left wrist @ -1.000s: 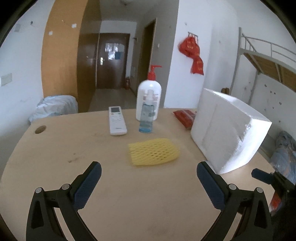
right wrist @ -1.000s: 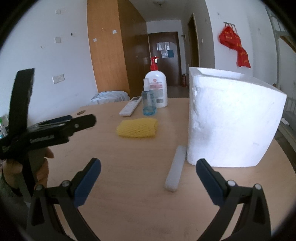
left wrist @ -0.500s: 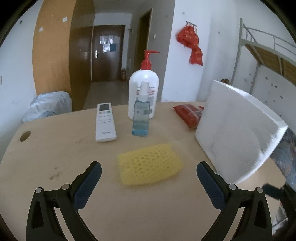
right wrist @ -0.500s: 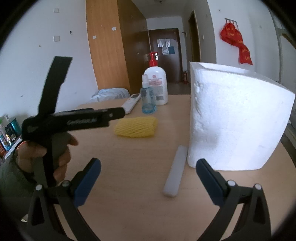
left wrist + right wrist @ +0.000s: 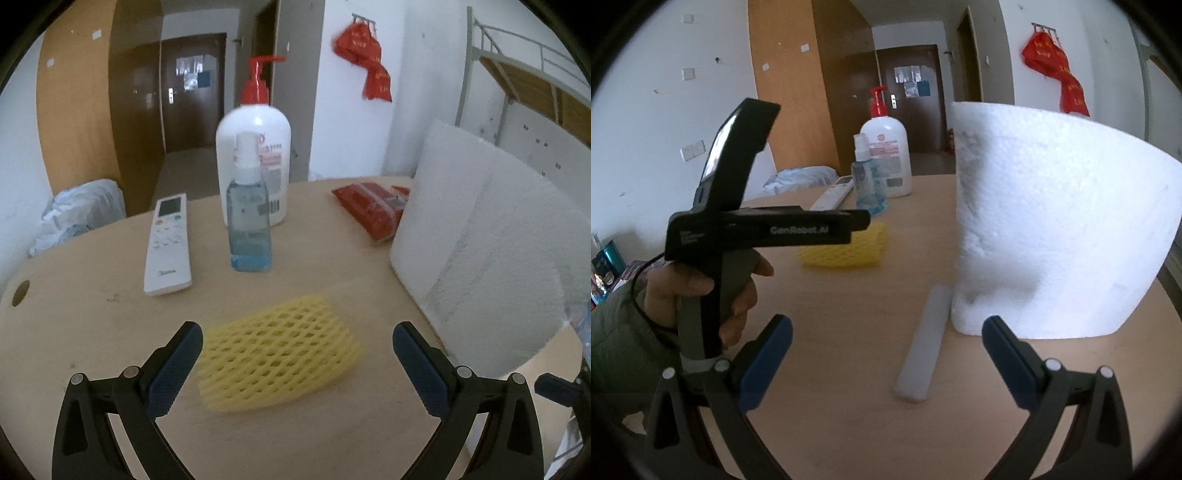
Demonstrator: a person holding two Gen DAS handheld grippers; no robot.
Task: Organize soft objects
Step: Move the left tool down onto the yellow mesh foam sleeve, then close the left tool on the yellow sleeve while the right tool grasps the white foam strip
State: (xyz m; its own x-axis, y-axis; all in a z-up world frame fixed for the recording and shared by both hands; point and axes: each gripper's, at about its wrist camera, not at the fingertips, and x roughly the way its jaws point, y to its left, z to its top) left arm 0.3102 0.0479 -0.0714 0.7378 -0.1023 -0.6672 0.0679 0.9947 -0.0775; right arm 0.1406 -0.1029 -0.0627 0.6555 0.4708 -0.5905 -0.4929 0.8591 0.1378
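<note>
Black hand-held gripper (image 5: 297, 352), blue pads (image 5: 177, 363), silver screws, seemingly grey-green sleeve (image 5: 617, 332).

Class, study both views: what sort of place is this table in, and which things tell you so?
Probably a dormitory or shared bedroom: a metal loft bed against the wall, a wooden wardrobe beside a corridor door, and a wooden table with a pump bottle.

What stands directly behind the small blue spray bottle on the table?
Behind the spray bottle stands a large white pump bottle with a red pump. The spray bottle covers the lower middle of the pump bottle's label, so that part cannot be read.
</note>
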